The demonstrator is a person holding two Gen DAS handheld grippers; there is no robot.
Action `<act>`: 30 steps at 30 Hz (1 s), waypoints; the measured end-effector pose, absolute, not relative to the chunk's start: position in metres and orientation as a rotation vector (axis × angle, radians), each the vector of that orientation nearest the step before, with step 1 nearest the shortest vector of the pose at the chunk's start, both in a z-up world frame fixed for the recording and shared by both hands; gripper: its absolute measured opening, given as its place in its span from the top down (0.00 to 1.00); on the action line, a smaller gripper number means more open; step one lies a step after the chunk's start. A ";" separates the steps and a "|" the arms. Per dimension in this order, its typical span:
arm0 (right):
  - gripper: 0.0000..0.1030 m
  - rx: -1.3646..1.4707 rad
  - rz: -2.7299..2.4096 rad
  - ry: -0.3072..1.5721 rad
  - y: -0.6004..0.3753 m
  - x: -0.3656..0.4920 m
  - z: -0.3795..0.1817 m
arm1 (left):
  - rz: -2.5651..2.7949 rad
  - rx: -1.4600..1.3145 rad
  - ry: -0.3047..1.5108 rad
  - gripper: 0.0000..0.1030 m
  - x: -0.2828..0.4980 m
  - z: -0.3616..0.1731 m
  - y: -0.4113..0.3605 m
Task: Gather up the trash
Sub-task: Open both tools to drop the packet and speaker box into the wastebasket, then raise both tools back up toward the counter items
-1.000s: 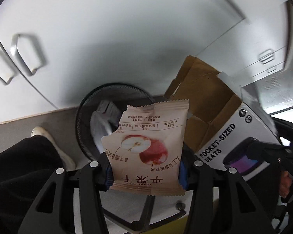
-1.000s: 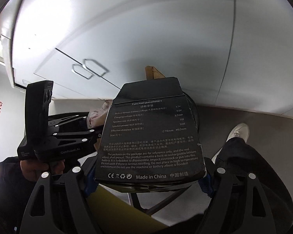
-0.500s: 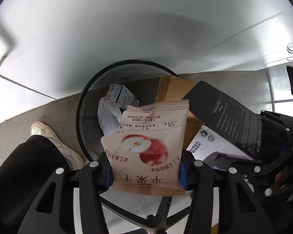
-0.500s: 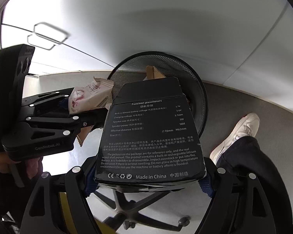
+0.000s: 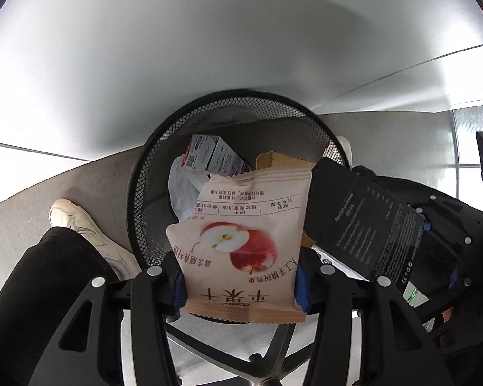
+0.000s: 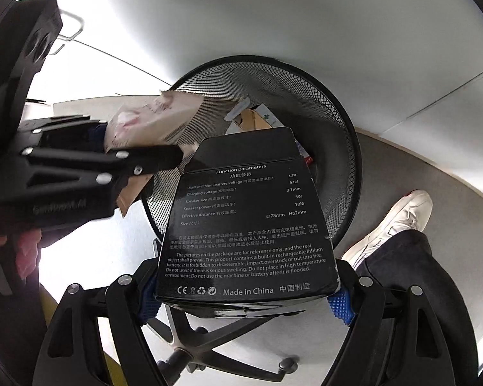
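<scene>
Wedging snack packet [image 5: 241,244] between left fingers [image 5: 179,289]

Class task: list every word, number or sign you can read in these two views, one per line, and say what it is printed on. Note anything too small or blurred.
"Function parameters", on the black box.
"3.7V", "5.0V", "5W", "10M", "H62mm", same box.
"Made in China", with a CE mark and recycling signs, on its lower edge.
Chinese print around an apple picture, upside down, on the snack packet.
Lettering on the small cartons in the mesh bin: too small to read.

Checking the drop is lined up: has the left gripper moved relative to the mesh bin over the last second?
Yes. The left gripper, holding the snack packet, has tipped down over the mesh bin, which now fills more of the view.
</scene>
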State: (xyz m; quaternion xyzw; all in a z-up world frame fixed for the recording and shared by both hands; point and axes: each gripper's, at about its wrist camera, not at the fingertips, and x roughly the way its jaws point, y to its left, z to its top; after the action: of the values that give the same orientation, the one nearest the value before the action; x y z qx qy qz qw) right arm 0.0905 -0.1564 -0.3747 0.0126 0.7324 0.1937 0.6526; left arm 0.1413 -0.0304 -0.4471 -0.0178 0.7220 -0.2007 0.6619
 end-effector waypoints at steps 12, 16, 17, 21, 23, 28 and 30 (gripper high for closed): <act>0.06 -0.024 0.424 1.670 -0.160 0.087 -0.371 | -0.435 0.032 1.664 0.14 0.142 -0.461 -0.032; 0.03 -0.071 0.426 1.645 -0.163 0.085 -0.362 | -0.423 0.057 1.661 0.07 0.141 -0.461 -0.033; 0.03 -0.080 0.424 1.644 -0.165 0.085 -0.362 | -0.416 0.052 1.661 0.07 0.141 -0.460 -0.032; 0.03 -0.087 0.410 1.630 -0.167 0.084 -0.354 | -0.401 0.045 1.642 0.06 0.142 -0.454 -0.030; 0.03 -0.096 0.397 1.618 -0.167 0.083 -0.349 | -0.403 0.042 1.633 0.05 0.142 -0.449 -0.031; 0.03 -0.091 0.358 1.598 -0.170 0.079 -0.339 | -0.398 0.052 1.618 0.04 0.136 -0.437 -0.036; 0.03 -0.087 0.345 1.586 -0.171 0.078 -0.336 | -0.394 0.058 1.606 0.04 0.133 -0.430 -0.037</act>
State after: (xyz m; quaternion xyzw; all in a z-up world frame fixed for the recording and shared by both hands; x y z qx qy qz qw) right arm 0.0778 -0.1714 -0.3359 -0.0387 0.7086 0.1541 0.6874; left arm 0.1333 -0.0370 -0.4301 0.0260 0.7143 -0.1754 0.6770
